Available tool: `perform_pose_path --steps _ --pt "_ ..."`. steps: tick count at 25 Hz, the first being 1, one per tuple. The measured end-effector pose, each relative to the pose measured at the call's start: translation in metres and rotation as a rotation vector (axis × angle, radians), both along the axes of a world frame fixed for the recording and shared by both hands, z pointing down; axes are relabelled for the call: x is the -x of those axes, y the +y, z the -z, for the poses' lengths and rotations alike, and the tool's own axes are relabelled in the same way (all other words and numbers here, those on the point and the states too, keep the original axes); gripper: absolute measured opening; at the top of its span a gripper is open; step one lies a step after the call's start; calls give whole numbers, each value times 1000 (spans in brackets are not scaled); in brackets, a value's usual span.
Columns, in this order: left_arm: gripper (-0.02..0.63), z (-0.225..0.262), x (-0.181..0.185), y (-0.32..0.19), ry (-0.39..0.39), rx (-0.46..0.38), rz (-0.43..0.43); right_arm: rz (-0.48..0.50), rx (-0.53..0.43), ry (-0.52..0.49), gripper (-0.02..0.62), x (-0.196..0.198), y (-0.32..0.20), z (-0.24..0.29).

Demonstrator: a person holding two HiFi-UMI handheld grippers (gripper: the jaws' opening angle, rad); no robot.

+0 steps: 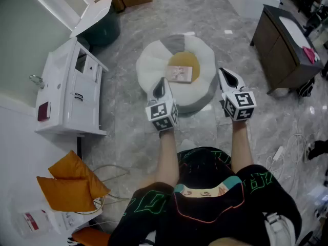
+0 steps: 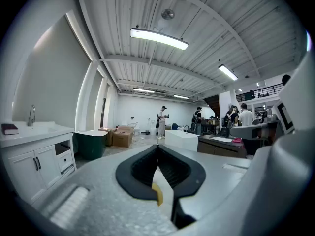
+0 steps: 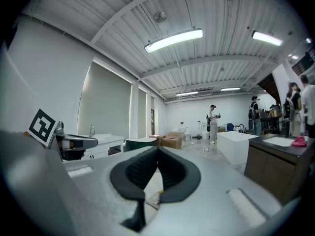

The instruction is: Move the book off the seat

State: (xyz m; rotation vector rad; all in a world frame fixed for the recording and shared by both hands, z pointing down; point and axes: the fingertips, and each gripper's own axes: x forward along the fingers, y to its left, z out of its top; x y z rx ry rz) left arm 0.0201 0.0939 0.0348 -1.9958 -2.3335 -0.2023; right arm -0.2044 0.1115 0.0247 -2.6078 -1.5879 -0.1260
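On the middle of the round white seat (image 1: 148, 65), partly over its yellow patch (image 1: 185, 60), lies the book (image 1: 179, 74), flat and with nothing touching it. So the task is, as I judge, not yet begun in any real way: the book has to be grasped, lifted and put down somewhere off the seat, and all of this is left to do. The left gripper (image 1: 161, 82) hangs over the near edge of the seat, just beside the book at its near left. Its jaws are pressed together and nothing is between them. The right gripper (image 1: 222, 72) is at the right edge of the seat, more apart from the book. Its jaws are also closed together on nothing. Both grippers must first open before either one can take the book. Grey floor (image 1: 128, 127) around the seat looks free enough to receive it.
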Motion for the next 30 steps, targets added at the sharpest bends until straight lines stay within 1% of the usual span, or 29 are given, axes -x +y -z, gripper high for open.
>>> perform_pose_path --steps 5,7,9,11,13,20,22,26,30 --pt "11 -1 1 9 6 2 -1 20 18 -10 3 -5 10 2" --pt "11 -1 2 11 -3 2 -1 15 33 14 3 -4 15 5" --pt "11 1 1 12 -45 13 -3 -7 56 57 3 -1 20 10" --pt "11 5 -5 13 -108 33 -2 -16 67 68 3 -2 24 12" --pt "11 7 -12 14 -131 41 7 -7 60 72 3 -6 29 12" --pt "11 4 -32 11 -136 18 37 100 29 137 3 -34 39 11" --pt "11 -4 -42 10 -138 10 60 123 17 160 3 -43 41 8" --pt "11 -24 -57 8 -160 -30 92 107 -30 218 3 -48 48 -10" --pt "11 -47 -64 29 -163 -66 105 97 -52 249 3 -48 69 -23"
